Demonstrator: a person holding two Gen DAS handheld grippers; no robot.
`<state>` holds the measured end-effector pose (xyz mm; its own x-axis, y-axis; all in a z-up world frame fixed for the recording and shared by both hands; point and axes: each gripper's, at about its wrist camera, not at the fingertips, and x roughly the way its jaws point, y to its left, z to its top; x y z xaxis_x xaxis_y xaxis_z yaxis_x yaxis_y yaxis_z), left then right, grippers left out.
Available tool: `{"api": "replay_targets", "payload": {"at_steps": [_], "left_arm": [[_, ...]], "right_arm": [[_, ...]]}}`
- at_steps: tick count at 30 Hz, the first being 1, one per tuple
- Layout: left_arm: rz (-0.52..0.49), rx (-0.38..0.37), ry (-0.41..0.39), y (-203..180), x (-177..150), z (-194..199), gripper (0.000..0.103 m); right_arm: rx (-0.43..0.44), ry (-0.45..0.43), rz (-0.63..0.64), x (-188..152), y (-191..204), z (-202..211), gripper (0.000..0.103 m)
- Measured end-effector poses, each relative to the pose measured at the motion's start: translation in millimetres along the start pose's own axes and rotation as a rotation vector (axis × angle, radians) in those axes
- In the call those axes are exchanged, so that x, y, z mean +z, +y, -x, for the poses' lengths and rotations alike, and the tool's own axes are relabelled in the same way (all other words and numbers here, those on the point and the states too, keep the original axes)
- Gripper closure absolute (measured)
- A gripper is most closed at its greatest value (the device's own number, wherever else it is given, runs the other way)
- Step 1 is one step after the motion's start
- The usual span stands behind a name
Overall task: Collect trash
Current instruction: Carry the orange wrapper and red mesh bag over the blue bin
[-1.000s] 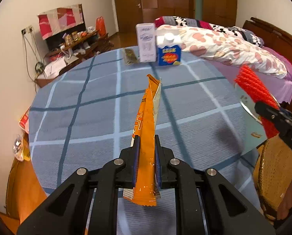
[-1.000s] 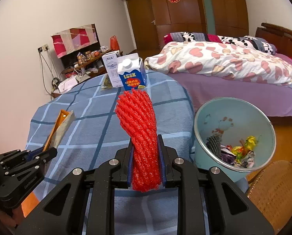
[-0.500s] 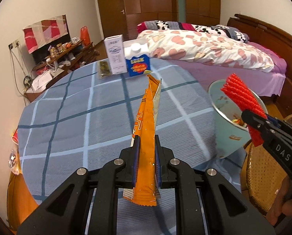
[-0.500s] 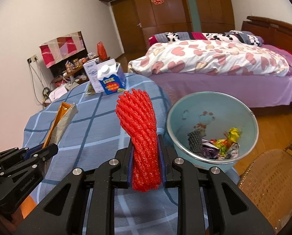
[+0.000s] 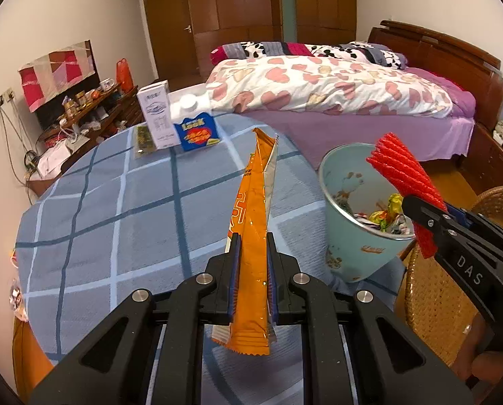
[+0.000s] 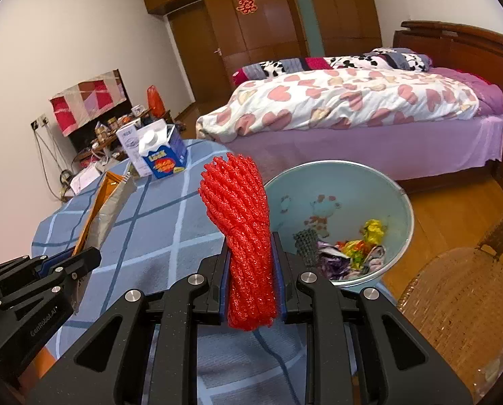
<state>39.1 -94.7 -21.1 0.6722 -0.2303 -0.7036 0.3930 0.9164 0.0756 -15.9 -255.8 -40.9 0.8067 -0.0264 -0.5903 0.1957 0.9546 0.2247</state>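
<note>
Now both views have swung toward the bin compared with a second ago — the pale blue trash bin (image 5: 349, 236) sits fully in the left wrist view, where earlier only a sliver of its rim showed at the right edge. In the right wrist view it has come closer to centre.

Left tongs (image 5: 253, 263) remain clamped on the orange snack wrapper (image 5: 251, 222); grip unchanged. Wrapper's long axis runs along the fingers, open torn end pointing forward and up, sealed end hanging below the pads.

Right tongs (image 6: 250, 266) remain clamped on the red foam net sleeve (image 6: 241, 216) — bunched, long axis upright between the pads, free end leaning slightly left. It is just beside the bin rim, not over the opening as far as I can tell.

Bin holds crumpled wrappers.

Worktop (image 5: 116, 202): round, blue checked cloth. At its far edge stand a white carton (image 5: 157, 118) and a blue milk carton (image 5: 197, 128), touching. Bed (image 5: 336, 87) with heart-print quilt behind, wicker chair (image 6: 460, 290) on the right, wood floor, dark wardrobe doors.
</note>
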Motion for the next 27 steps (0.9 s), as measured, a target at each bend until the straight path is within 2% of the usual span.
{"api": "replay_targets", "payload": {"at_steps": [14, 27], "left_arm": [[-0.041, -0.052, 0.003, -34, 15, -13, 0.090], [-0.074, -0.126, 0.009, -73, 35, -28, 0.090]], "right_arm": [[-0.066, -0.027, -0.085, 12, -38, 0, 0.081], [-0.176, -0.044, -0.153, 21, -76, -6, 0.081]]}}
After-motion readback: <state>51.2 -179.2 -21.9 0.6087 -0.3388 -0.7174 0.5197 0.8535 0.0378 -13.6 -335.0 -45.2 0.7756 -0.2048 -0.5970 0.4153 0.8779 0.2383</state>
